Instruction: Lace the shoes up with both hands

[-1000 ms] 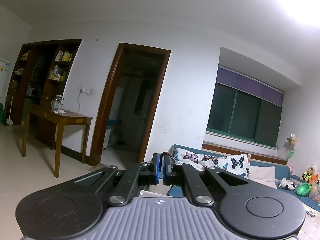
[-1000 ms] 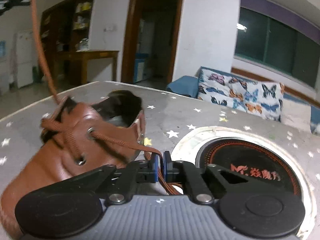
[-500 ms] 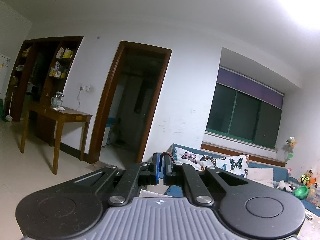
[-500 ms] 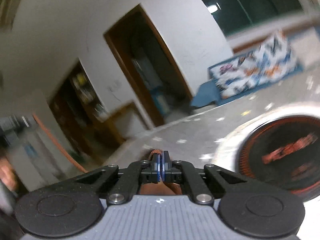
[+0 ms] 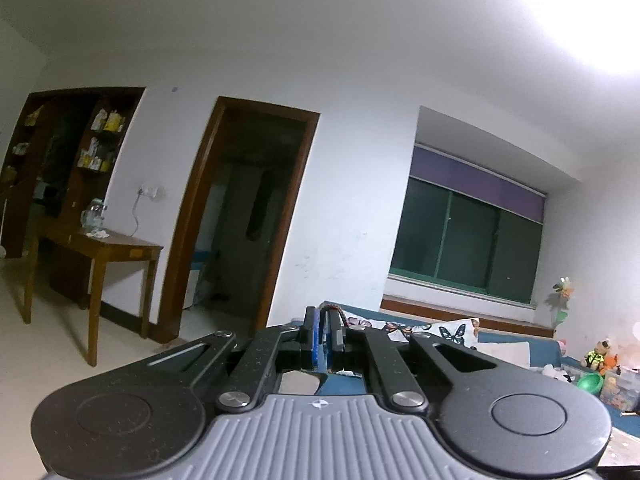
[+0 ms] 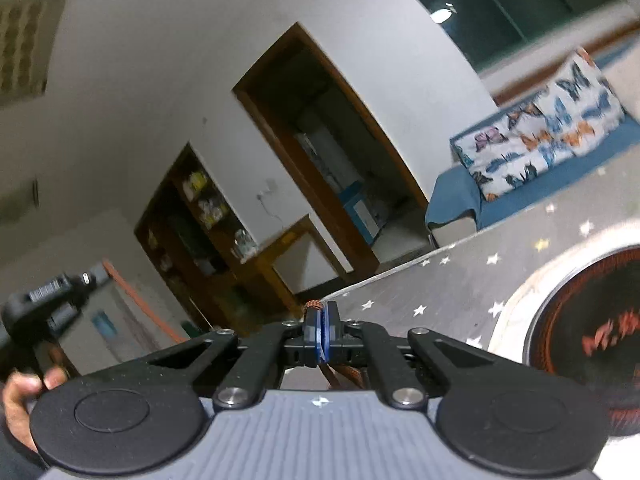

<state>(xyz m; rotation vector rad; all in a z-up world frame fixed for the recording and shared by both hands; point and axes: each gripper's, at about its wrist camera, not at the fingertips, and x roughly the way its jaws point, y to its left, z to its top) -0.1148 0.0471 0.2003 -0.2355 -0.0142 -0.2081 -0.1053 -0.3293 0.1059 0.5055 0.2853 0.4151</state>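
We hold the right gripper (image 6: 321, 322) clamped on the brown shoelace (image 6: 313, 305), whose braided end pokes above the pads while strands hang below them. Just beyond lies the star-patterned table (image 6: 440, 280), its round black burner (image 6: 592, 320) toward the right edge. Our left gripper (image 5: 324, 326) is pinched on a loop of the lace too. Our left hand (image 6: 18, 404) shows low left. The shoe is out of view.

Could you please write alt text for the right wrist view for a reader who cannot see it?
The right gripper is shut on a brown shoelace above a star-patterned table, the view tilted. At left, a hand holds the other gripper.
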